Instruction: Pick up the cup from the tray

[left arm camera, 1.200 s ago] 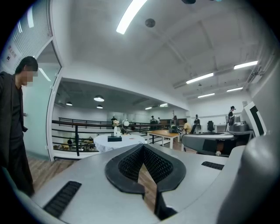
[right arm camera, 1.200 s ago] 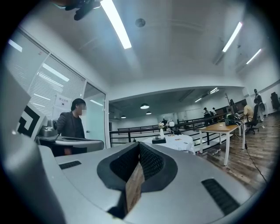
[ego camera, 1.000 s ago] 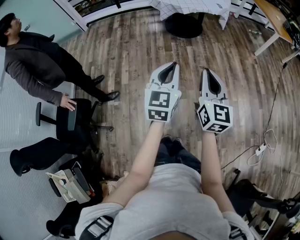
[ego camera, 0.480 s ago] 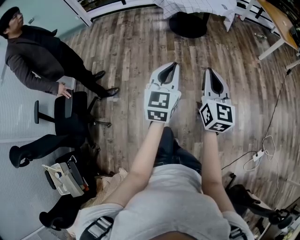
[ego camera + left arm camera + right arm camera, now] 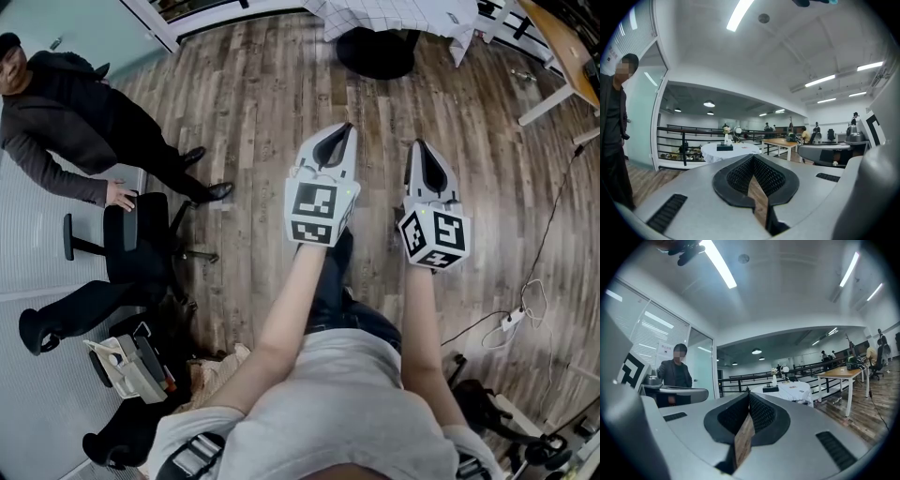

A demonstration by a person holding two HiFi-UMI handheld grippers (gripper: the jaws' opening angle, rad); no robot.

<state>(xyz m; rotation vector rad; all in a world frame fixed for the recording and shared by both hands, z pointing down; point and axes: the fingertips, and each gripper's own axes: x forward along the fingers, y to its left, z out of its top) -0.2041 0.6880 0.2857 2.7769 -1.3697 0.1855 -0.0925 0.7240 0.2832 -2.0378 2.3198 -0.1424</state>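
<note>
While the left gripper [image 5: 347, 131] and the right gripper [image 5: 418, 146] reach out side by side over the wood floor [image 5: 253, 103], each has its jaws pressed together with nothing between them.

Ahead stands one round table [image 5: 394, 14] under a white cloth, with one vase [image 5: 774, 379] on it and one black railing [image 5: 684, 136] behind it. One wooden desk [image 5: 553, 42] stands to the table's right. Only floorboards lie between the two grippers and that table. One person in dark clothes [image 5: 66, 112] stands off to the left, a hand on one black office chair [image 5: 136, 234]. One white power strip [image 5: 518, 300] lies on the floor at right. No view shows the cup or the tray, so I cannot tell where they are.
</note>
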